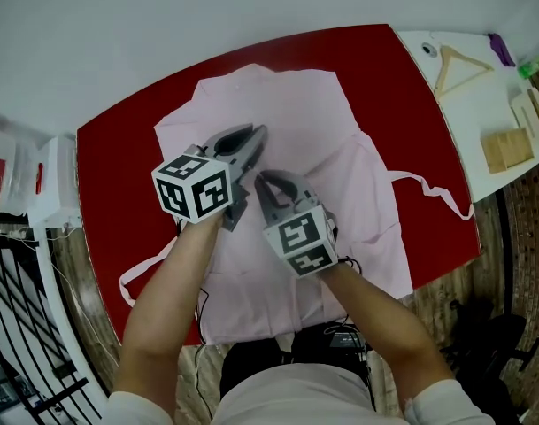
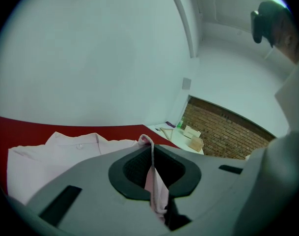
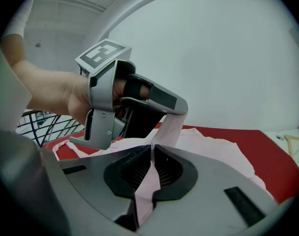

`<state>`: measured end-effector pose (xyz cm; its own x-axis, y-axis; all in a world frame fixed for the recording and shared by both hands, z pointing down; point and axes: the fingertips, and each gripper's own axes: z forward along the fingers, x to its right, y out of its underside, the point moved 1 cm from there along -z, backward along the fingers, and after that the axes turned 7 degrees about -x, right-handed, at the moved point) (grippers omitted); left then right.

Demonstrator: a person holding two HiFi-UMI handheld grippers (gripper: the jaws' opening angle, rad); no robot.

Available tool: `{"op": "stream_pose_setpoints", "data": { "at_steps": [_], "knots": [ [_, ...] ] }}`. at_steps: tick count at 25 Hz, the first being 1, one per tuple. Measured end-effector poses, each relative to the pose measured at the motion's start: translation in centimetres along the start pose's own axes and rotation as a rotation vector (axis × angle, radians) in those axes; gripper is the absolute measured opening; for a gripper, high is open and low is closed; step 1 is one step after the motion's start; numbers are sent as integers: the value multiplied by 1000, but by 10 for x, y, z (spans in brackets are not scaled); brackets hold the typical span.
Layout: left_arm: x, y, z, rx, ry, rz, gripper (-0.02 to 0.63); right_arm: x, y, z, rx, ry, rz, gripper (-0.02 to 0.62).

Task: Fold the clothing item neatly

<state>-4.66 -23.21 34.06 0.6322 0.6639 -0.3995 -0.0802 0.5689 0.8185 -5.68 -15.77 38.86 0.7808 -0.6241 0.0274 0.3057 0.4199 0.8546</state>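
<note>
A red tabletop (image 1: 119, 149) by a white wall (image 2: 90, 58) bears a pink garment (image 1: 287, 104); mid-frame, left tongs (image 1: 254, 137) and right tongs (image 1: 265, 181), held close together, each pinch its fabric.

Grey plastic left gripper (image 1: 257, 134) and right gripper (image 1: 261, 178) side by side.
Each jaw pair pinches thin pink cloth (image 1: 287, 104).
</note>
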Motion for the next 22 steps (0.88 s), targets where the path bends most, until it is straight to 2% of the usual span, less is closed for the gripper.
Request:
{"op": "stream_pose_setpoints", "data": {
  "at_steps": [7, 10, 11, 13, 15, 19, 22],
  "knots": [
    [-1, 13, 36, -39, -18, -27, 18, 27, 24, -4, -20, 23, 78, 32],
    [-2, 26, 49, -66, 18, -52, 20, 34, 37, -2, -42, 21, 131, 32],
    [-3, 32, 53, -84, 40, -68, 43, 37, 43, 0, -55, 19, 162, 32],
    [-4, 45, 58, -126, 74, -99, 151, 45, 60, 6, -91, 18, 237, 32],
    [-5, 55, 58, -158, 86, -101, 181, 54, 79, 10, -127, 21, 316, 32],
    [-8, 69, 45, -176, 85, -93, 186, 64, 103, 10, -172, 15, 461, 32],
    [-12, 79, 33, -176, 78, -112, 186, 64, 113, 8, -199, 8, 498, 34]
  ]
}}
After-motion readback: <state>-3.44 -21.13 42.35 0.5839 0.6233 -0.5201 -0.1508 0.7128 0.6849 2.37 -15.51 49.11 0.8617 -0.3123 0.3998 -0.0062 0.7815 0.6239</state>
